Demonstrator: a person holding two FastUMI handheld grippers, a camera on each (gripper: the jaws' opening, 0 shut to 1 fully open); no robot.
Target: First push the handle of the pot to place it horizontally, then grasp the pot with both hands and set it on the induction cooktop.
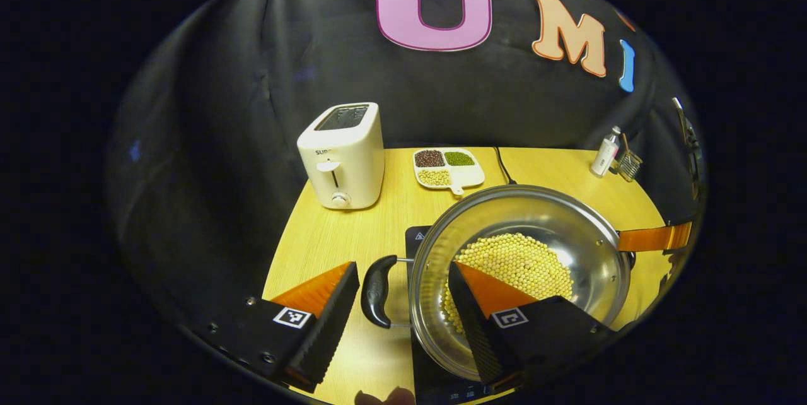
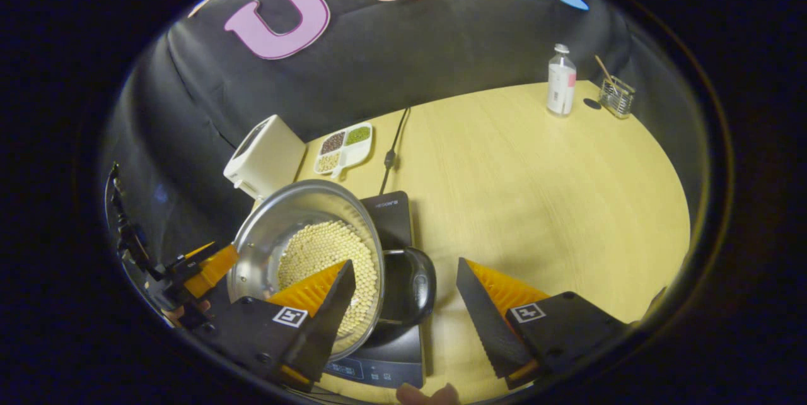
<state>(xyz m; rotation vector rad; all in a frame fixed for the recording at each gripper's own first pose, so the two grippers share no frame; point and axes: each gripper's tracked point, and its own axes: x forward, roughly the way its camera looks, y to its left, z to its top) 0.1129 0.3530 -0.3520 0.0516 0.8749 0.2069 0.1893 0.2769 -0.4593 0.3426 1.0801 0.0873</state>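
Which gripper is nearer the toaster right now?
Left. The left gripper straddles the pot's left handle, on the side where the toaster stands. The right gripper straddles the opposite handle, farther away.

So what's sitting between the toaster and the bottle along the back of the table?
In the left gripper view, a divided dish of beans and a black power cord lie between the toaster and the bottle.

Black cloth wall (image 1: 252, 77); pale wooden table (image 2: 536, 190).

Silver pot (image 1: 586, 247) of pale-yellow beans (image 1: 520, 263), black handle (image 1: 377, 290), white toaster (image 1: 343, 156).
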